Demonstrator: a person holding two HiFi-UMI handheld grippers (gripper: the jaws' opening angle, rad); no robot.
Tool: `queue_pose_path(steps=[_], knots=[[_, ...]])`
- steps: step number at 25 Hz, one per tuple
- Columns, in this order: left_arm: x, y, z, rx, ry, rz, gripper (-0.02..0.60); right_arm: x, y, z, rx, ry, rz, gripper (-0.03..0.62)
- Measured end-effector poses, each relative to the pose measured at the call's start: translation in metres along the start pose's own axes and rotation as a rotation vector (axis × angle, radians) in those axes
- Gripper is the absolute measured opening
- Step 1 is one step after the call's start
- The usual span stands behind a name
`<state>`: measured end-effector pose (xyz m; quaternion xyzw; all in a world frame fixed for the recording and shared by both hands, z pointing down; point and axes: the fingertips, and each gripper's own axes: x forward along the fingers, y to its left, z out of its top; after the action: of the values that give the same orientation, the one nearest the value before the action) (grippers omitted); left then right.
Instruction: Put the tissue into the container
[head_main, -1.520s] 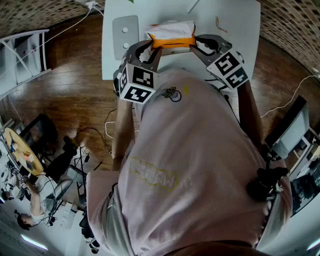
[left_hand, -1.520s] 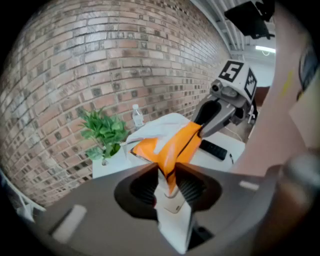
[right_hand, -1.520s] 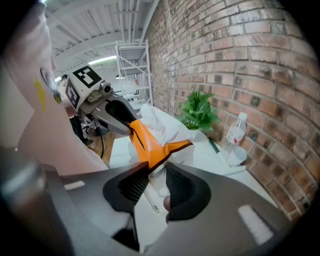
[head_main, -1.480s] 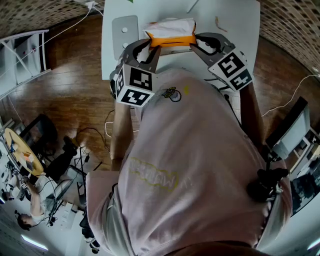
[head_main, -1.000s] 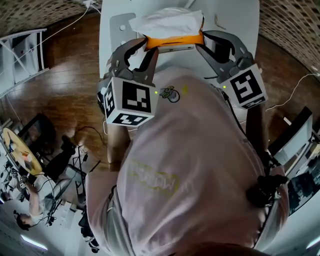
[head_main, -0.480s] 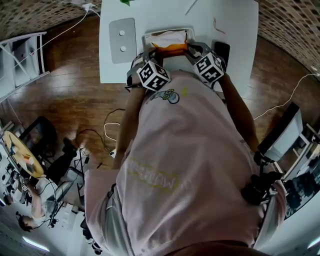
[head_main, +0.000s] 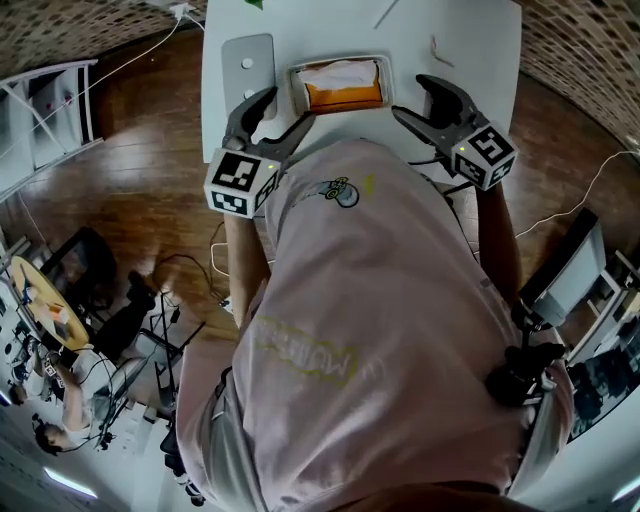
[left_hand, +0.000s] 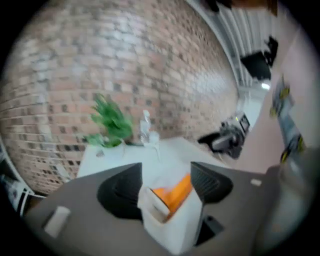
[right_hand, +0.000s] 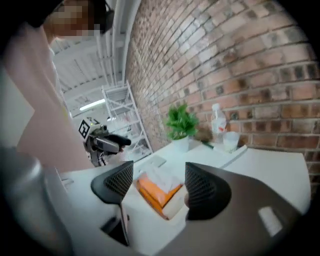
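Tissue (head_main: 338, 84) in container (head_main: 295, 92) | left claw (head_main: 285, 108), right claw (head_main: 412, 97) spread, empty | risk: raised tissue may snag a passing claw.

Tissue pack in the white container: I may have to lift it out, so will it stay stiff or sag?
Probably floppy: the tissue pack is an orange wrapper with loose white sheets bulging on top. Being paper, likely light for its size. It fills the container, so lifting may drag that along.

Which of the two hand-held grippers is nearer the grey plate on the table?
The left hand-held gripper: its open jaws are right beside the grey plate, while the right hand-held gripper, also open, is across the container.
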<state>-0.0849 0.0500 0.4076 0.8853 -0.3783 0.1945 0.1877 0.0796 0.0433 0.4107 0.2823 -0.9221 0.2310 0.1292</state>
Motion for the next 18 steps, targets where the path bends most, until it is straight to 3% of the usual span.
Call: queue_pose_path(steps=[1, 3, 5, 7, 9, 13, 18], knots=[[-0.035, 0.014, 0.045, -0.049, -0.173, 0.082, 0.277, -0.016, -0.001, 0.03, 0.001, -0.094, -0.054, 0.314], [-0.113, 0.041, 0.129, -0.095, -0.537, 0.235, 0.159, -0.053, -0.017, 0.085, -0.021, -0.31, -0.243, 0.289], [-0.177, 0.045, 0.19, -0.083, -0.841, 0.275, 0.13, -0.091, -0.031, 0.123, -0.026, -0.514, -0.428, 0.253], [-0.217, 0.034, 0.223, -0.019, -1.034, 0.266, 0.13, -0.115, -0.036, 0.142, -0.012, -0.634, -0.523, 0.248], [-0.234, 0.026, 0.235, 0.053, -1.086, 0.284, 0.13, -0.122, -0.035, 0.149, -0.01, -0.671, -0.565, 0.191], [-0.213, 0.022, 0.237, 0.109, -0.973, 0.318, 0.132, -0.12, -0.037, 0.146, 0.01, -0.663, -0.598, 0.16], [-0.175, 0.008, 0.22, 0.16, -0.839, 0.278, 0.132, -0.108, -0.022, 0.138, -0.034, -0.628, -0.485, 0.141]])
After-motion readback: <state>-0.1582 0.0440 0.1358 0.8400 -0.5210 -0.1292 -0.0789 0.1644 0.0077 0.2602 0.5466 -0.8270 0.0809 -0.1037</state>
